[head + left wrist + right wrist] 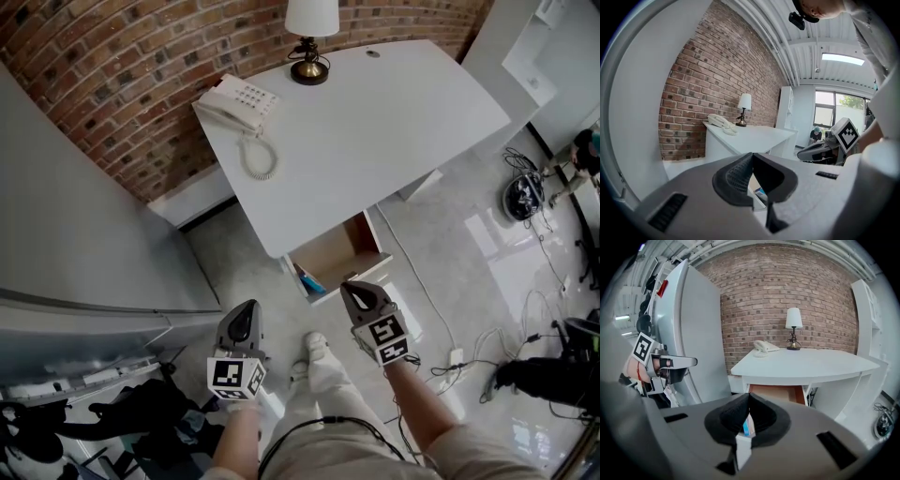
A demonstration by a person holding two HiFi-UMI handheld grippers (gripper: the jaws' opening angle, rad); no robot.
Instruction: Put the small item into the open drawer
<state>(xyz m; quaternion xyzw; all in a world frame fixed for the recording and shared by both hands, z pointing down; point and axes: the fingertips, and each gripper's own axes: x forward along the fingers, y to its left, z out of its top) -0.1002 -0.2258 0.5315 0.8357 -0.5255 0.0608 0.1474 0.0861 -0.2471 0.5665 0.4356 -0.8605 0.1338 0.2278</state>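
Small item [307, 279], blue, lying in open drawer [339, 251] at its 8 o'clock corner; left gripper [247, 309] and right gripper [352, 289] both empty, jaws together; placement judged done, so best withdraw toward 6 o'clock, clear of the drawer.

Right tool [749, 398] jaws meet at tips. Beyond: open drawer [778, 392] under white table [811, 364]; lamp [793, 329], phone [765, 346] on top.

I hold both grippers low in front of me, jaws pointing forward. My left gripper [246, 314] has its jaws pressed together at the tips, nothing between them. My right gripper [356, 292] sits right of and slightly ahead of those jaws, likewise closed and empty.
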